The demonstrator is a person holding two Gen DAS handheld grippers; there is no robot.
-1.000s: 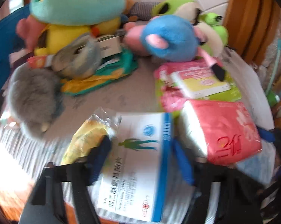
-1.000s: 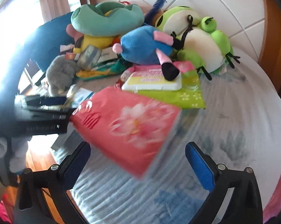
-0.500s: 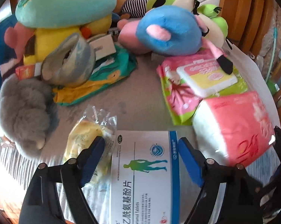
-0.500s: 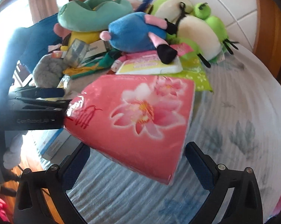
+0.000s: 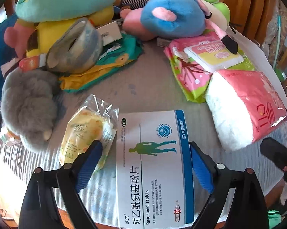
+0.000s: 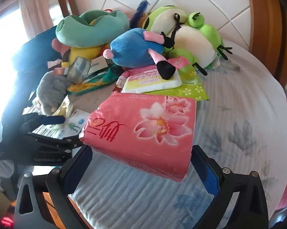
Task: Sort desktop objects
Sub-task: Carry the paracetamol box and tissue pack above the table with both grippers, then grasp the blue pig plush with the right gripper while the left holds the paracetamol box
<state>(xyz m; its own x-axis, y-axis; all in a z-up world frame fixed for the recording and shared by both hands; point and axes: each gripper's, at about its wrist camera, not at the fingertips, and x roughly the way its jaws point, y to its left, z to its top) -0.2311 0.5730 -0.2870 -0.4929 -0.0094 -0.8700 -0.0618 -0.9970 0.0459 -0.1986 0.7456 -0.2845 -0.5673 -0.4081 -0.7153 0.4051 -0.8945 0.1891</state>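
Left gripper [image 5: 144, 161] is opening up, pads clear of the paracetamol box [image 5: 153, 169] lying flat between them at the table's [image 5: 128, 87] front edge. Right gripper [image 6: 141, 164] is clamped on the pink tissue pack [image 6: 143, 131], just beside the wipes [image 6: 153, 81].

Right hand-held gripper [image 6: 141, 164]: 2 blue-padded fingers flank a pink flower-printed plastic tissue pack [image 6: 143, 131]; pad contact unclear. Pack is tilted above the pale leaf-print cloth of the tabletop [image 6: 238, 126]. Behind it: white-lidded wipes packet [image 6: 153, 81], blue-and-pink plush toy [image 6: 135, 50], green frog plush [image 6: 196, 40]. Left hand-held gripper [image 6: 53, 119] at left over a white medicine box [image 6: 74, 124].
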